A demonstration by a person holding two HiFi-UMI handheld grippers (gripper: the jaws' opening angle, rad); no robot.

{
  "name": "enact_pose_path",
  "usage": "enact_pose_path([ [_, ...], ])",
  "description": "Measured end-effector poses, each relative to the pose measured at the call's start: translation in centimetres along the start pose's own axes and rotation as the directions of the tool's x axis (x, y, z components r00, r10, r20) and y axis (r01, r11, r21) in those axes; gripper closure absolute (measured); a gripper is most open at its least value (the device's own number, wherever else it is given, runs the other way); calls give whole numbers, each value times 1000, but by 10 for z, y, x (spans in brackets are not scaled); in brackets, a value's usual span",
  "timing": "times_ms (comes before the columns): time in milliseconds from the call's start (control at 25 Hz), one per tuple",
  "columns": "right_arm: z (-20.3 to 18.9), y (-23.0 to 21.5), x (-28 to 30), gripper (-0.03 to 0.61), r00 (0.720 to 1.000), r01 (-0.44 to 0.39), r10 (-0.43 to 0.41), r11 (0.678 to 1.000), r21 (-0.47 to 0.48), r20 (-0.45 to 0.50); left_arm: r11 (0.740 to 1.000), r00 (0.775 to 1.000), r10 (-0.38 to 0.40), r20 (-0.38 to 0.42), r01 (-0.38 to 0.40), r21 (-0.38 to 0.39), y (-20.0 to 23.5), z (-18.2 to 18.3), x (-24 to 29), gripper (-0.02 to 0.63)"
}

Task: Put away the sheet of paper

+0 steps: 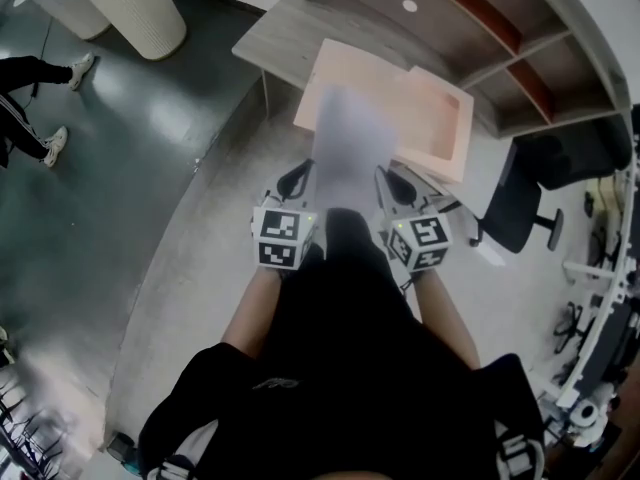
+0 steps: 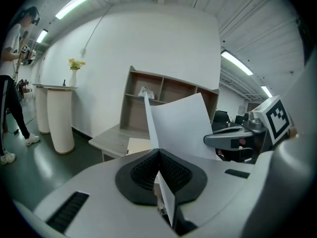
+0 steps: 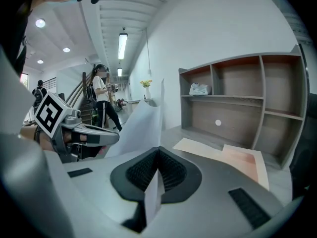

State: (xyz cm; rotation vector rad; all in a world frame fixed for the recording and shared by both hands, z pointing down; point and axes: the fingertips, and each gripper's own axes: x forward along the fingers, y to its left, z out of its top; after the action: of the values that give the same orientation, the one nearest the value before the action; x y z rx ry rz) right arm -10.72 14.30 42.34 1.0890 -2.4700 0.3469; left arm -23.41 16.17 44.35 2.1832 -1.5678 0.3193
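White sheet of paper (image 1: 346,140) hangs in the air between my two tools, each clamped tight on one of its lower corners: my left tool (image 2: 158,156) on the left corner, my right tool (image 3: 158,155) on the right. The sheet stands upright and bowed, facing the front edge of the grey table (image 1: 275,30), where a pale pink tray (image 1: 440,118) lies below the shelves (image 3: 237,100).

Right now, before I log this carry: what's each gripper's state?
Left gripper: closed on the sheet of paper.
Right gripper: closed on the same sheet.
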Motion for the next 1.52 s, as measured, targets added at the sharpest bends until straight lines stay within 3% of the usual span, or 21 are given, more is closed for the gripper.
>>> enact_pose_path([
  [400,-3,-25,47,560,997,-72,73,994,80,-4,999,996,22,-86,-19,37,22,5,42,568],
  [680,-6,-80,85,560,995,-91,98,979,183,-25,1000,991,22,-128,-24,-13,31,17,94,568],
  [1080,-18,-130,132,560,978,-187,207,935,301,-38,995,970,64,-236,-80,-59,39,19,157,568],
  [1280,-23,-159,152,560,970,-215,238,937,274,-53,993,958,105,-267,-117,-26,35,23,188,568],
  [1520,-31,-184,172,560,953,-274,300,918,286,-51,988,952,151,-266,-157,-2,30,40,217,569],
])
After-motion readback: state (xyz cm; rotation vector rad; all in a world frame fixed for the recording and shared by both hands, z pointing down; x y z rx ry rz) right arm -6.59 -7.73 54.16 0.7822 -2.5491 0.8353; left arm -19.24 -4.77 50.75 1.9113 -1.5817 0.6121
